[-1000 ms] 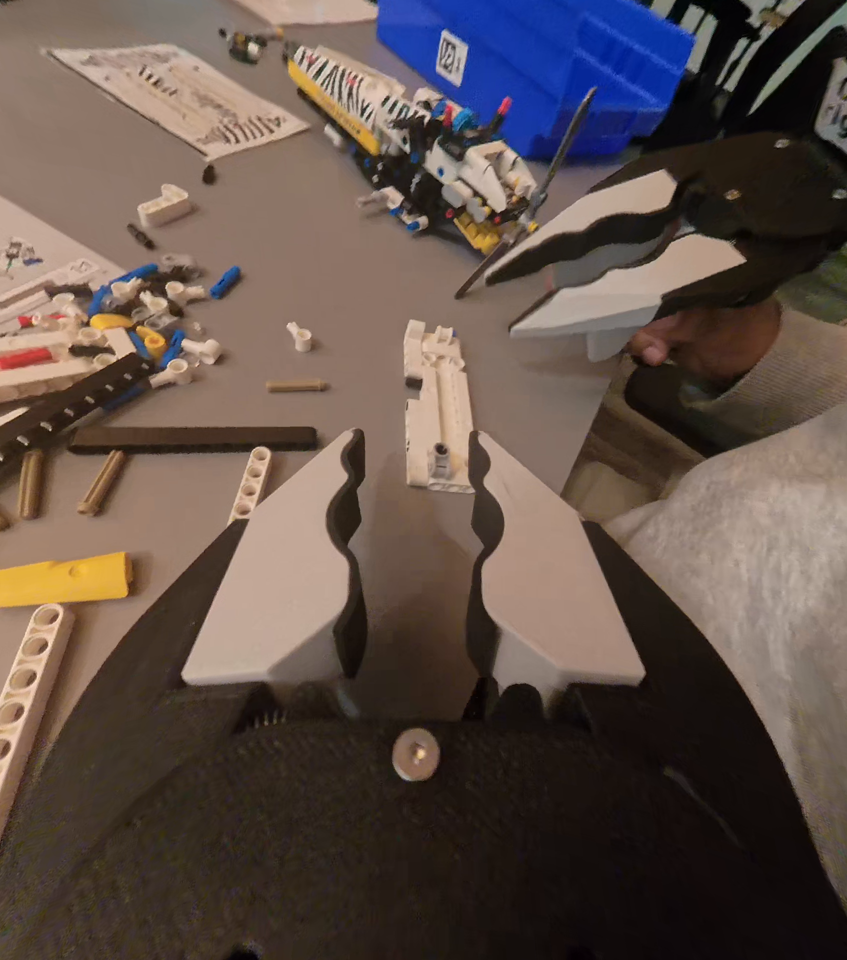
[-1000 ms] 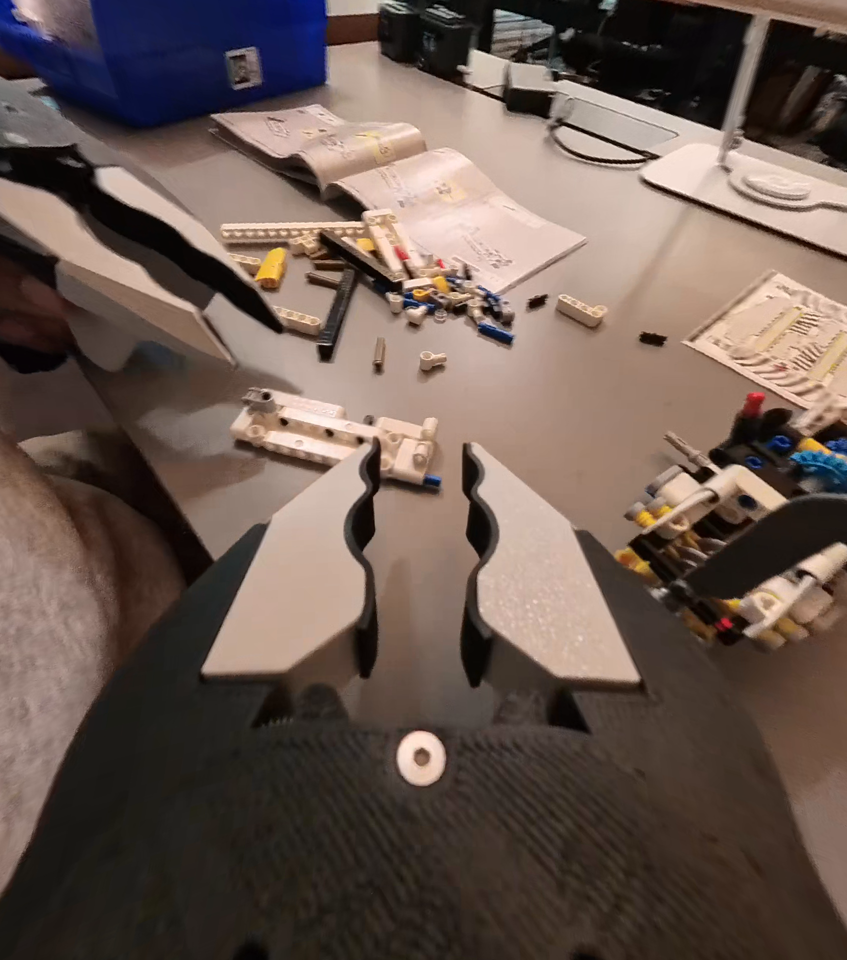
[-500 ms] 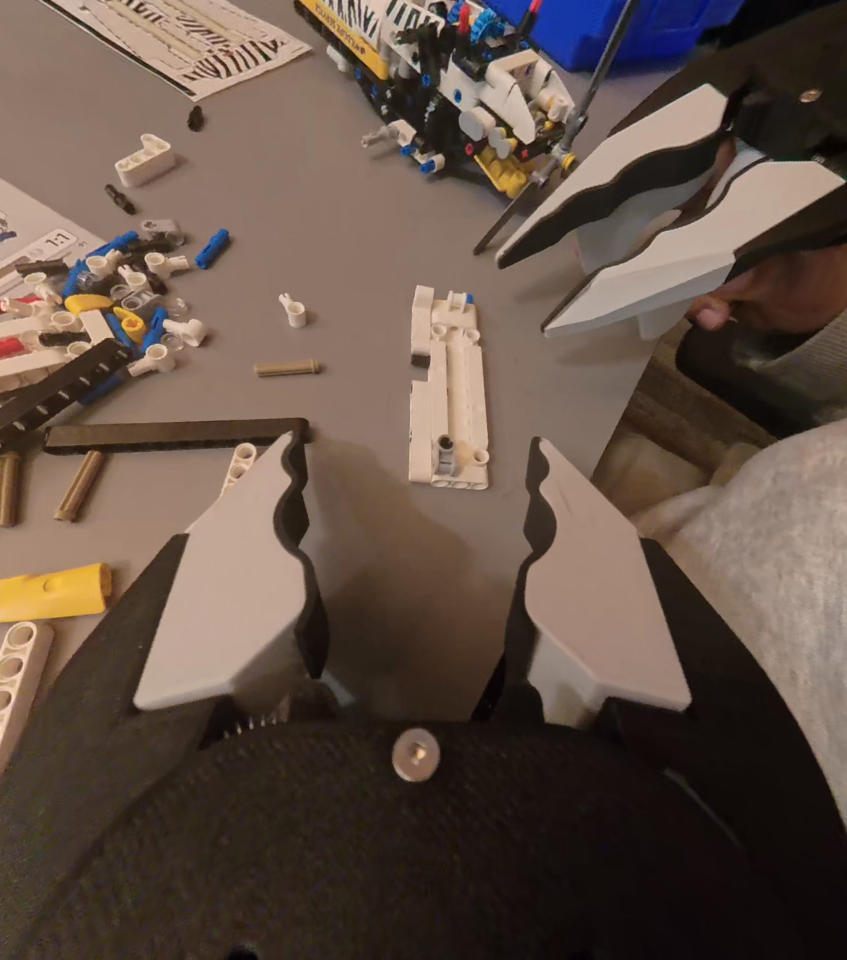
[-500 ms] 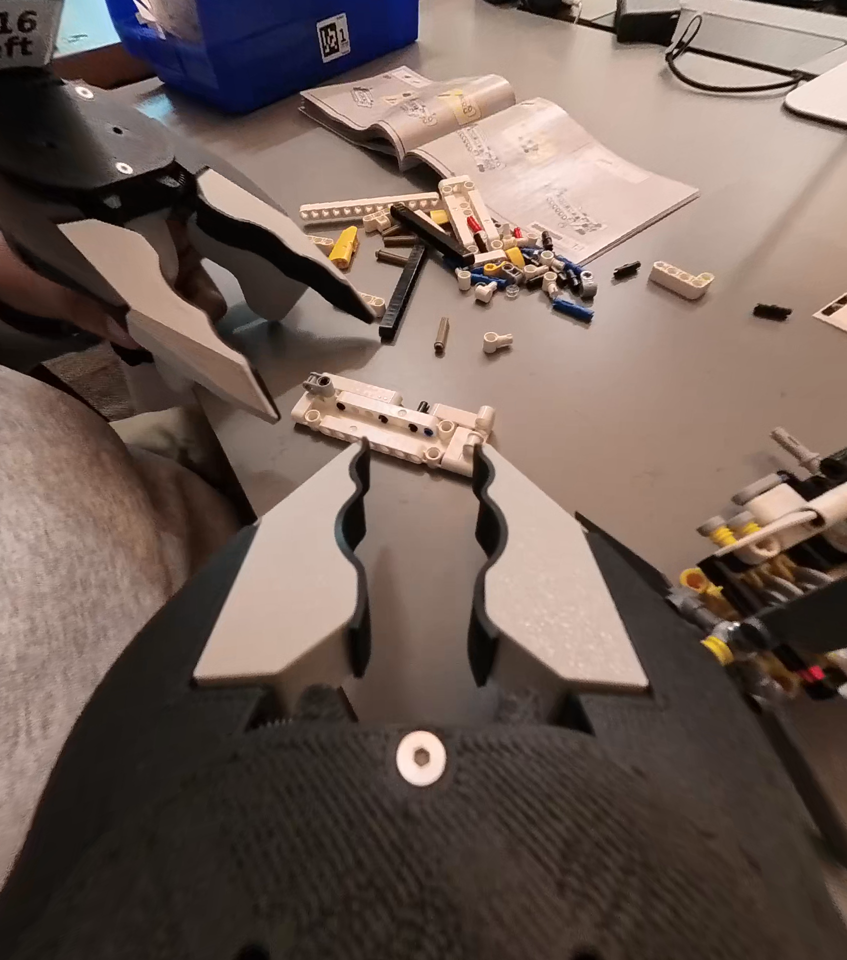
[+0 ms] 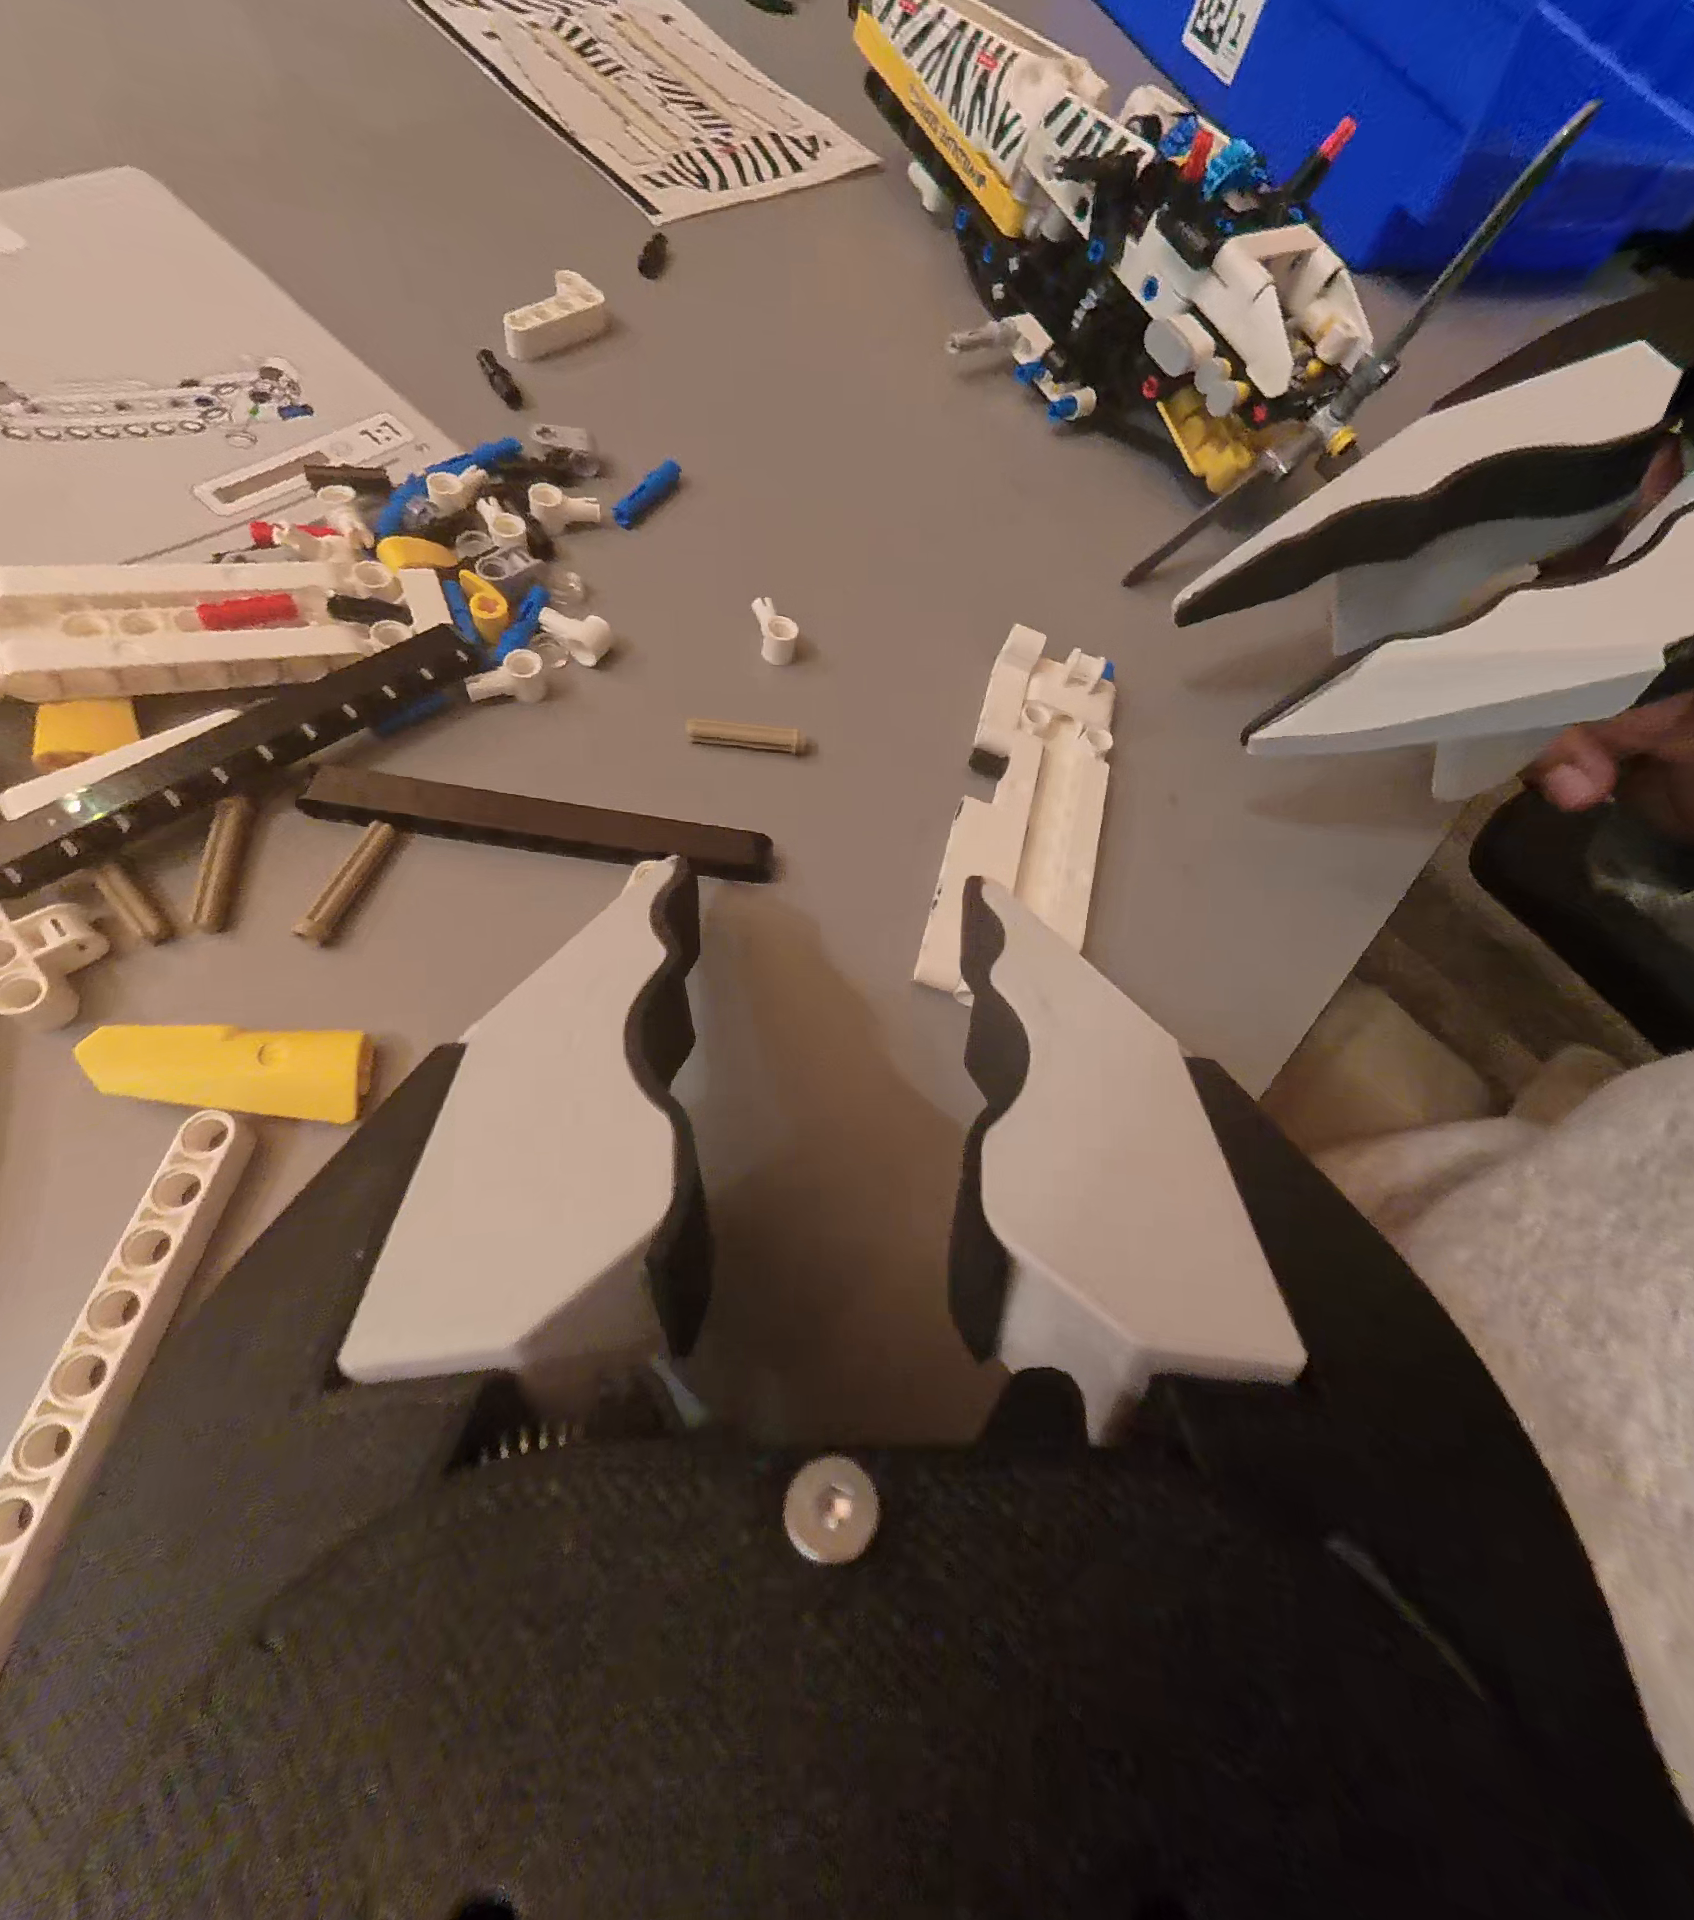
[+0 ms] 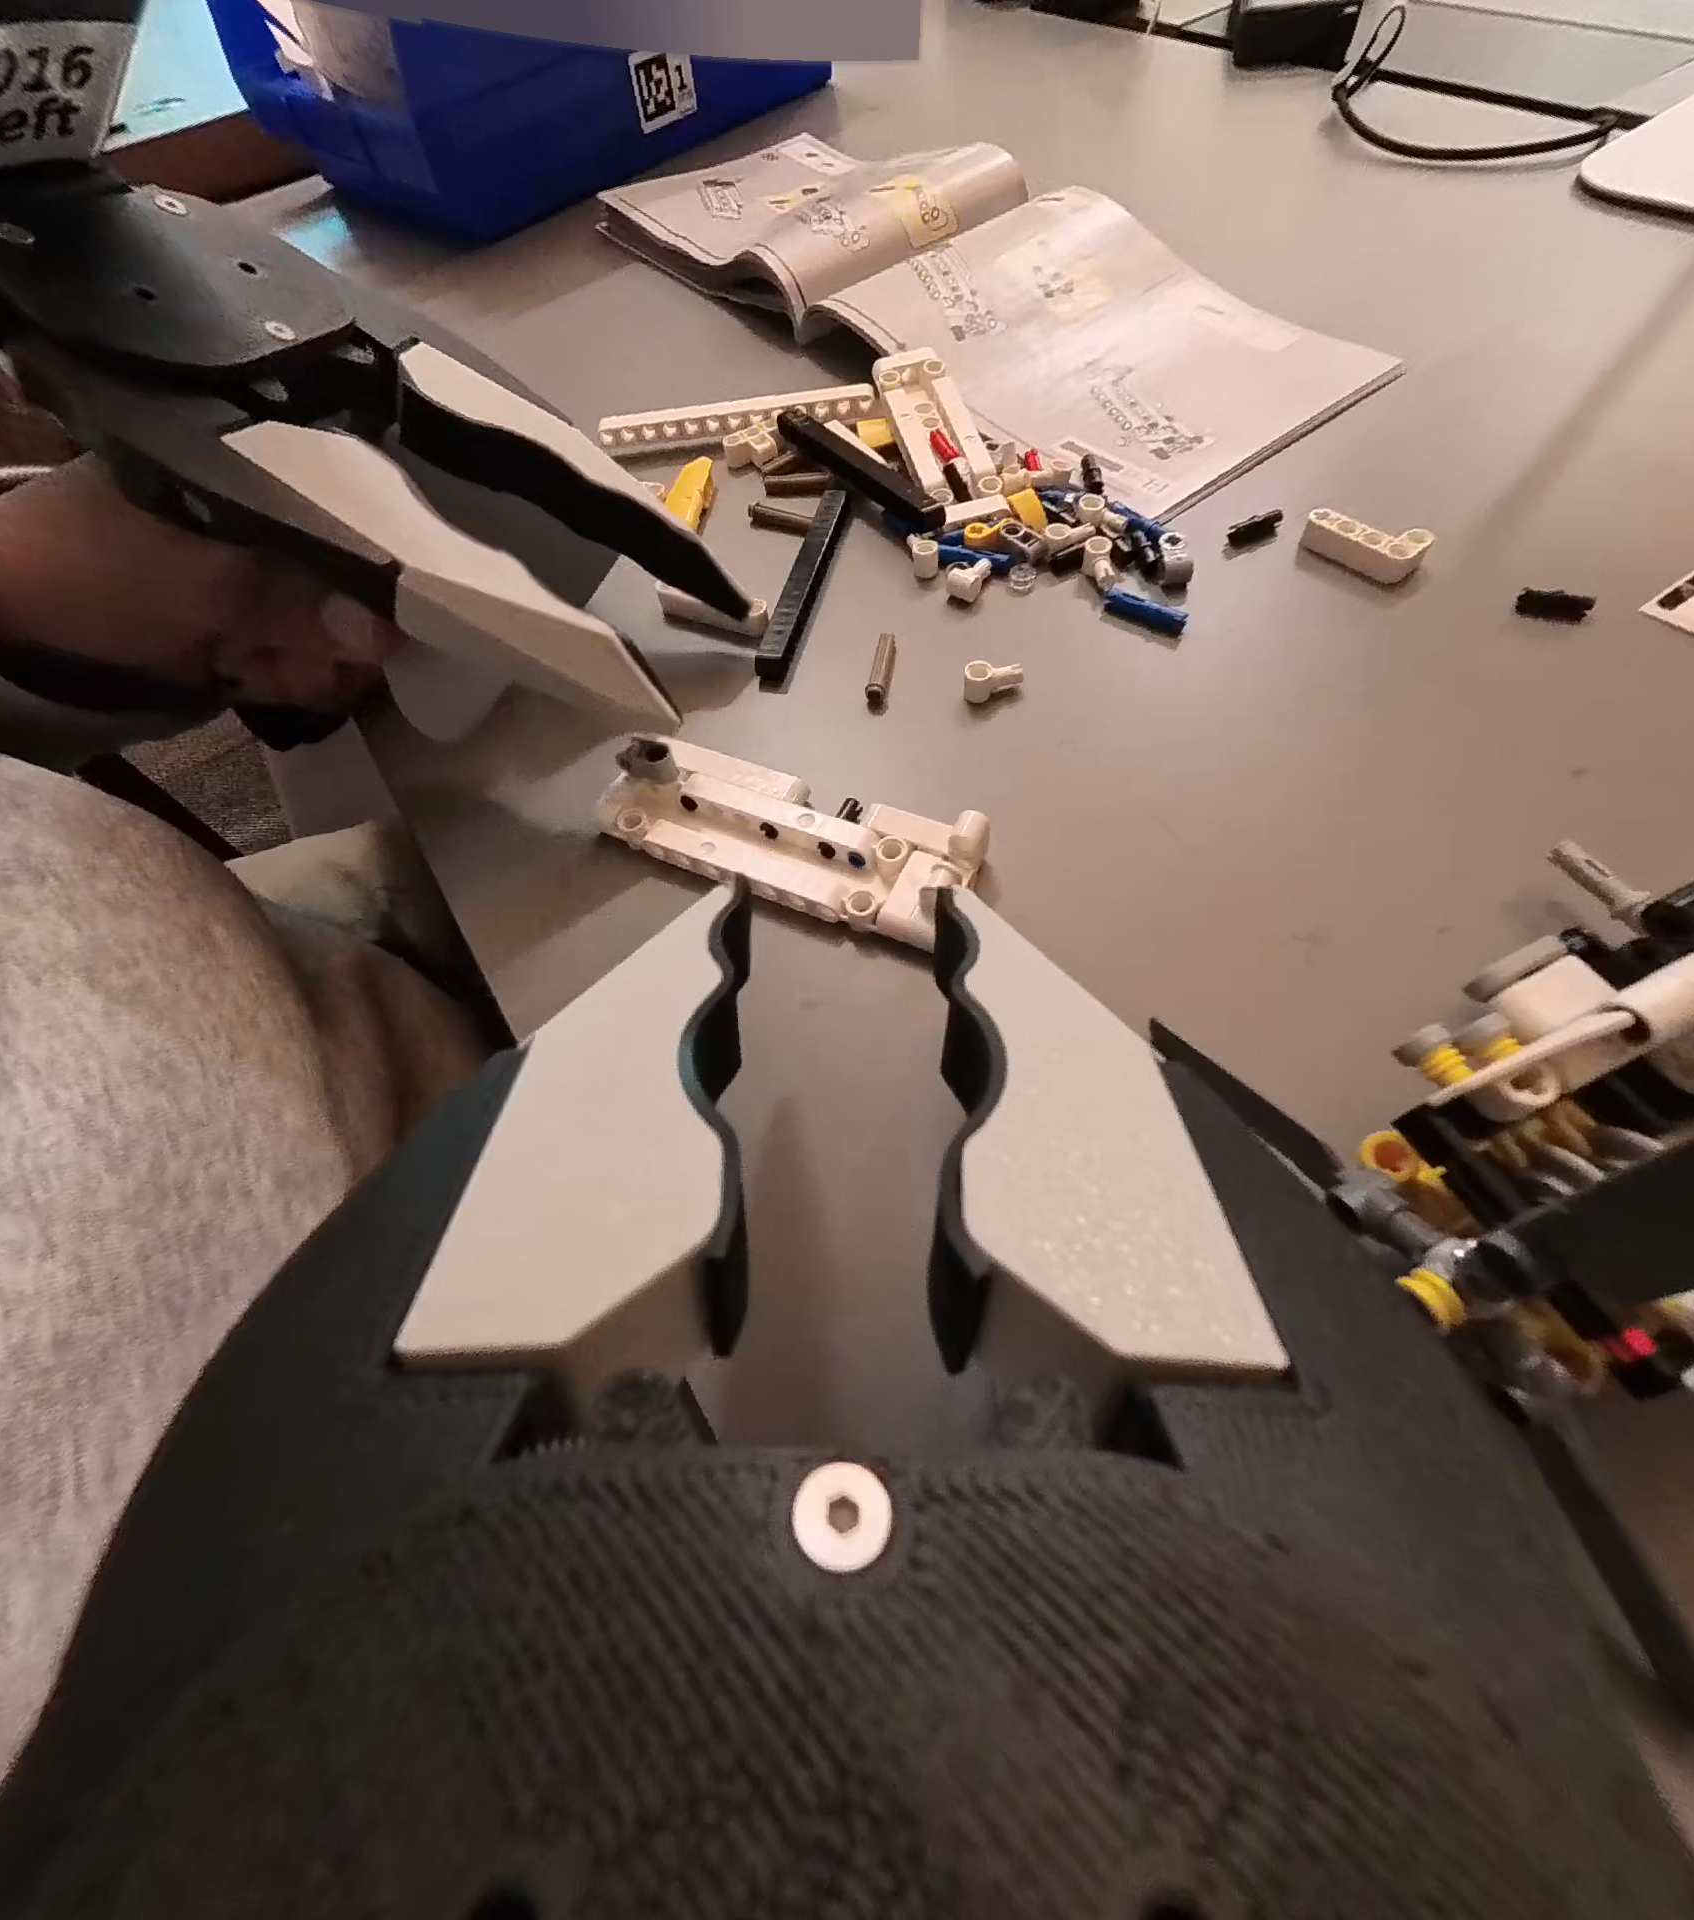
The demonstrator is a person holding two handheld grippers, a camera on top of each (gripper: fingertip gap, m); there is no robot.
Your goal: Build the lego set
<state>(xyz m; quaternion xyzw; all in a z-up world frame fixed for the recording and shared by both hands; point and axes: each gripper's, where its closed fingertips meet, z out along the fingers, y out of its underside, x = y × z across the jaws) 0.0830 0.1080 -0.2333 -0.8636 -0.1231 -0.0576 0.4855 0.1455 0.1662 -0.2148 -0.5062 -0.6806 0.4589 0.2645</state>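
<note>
A small white beam assembly (image 5: pixel 1035 800) lies flat on the grey table near its front edge; it also shows in the right wrist view (image 6: pixel 801 847). My left gripper (image 5: pixel 822 883) is open and empty, its tips just short of the assembly's near end. My right gripper (image 6: pixel 841 902) is open and empty, its tips right at the assembly's near side. A partly built model with zebra stickers, yellow trim and a black rotor blade (image 5: pixel 1123 260) stands farther back; its nose shows in the right wrist view (image 6: pixel 1601 1143).
A heap of loose pieces (image 5: pixel 469 582) lies left, with a black beam (image 5: pixel 531 821), a yellow panel (image 5: pixel 230 1070) and a long white beam (image 5: pixel 64 1392). An open instruction booklet (image 6: pixel 1009 301), a sticker sheet (image 5: pixel 656 104) and a blue bin (image 5: pixel 1508 104) lie beyond. A grey-sleeved arm borders the table edge.
The left gripper opened wider, then narrowed a little and shifted left of the white assembly. The right gripper moved closer to the assembly and opened slightly. The assembly has not moved.
</note>
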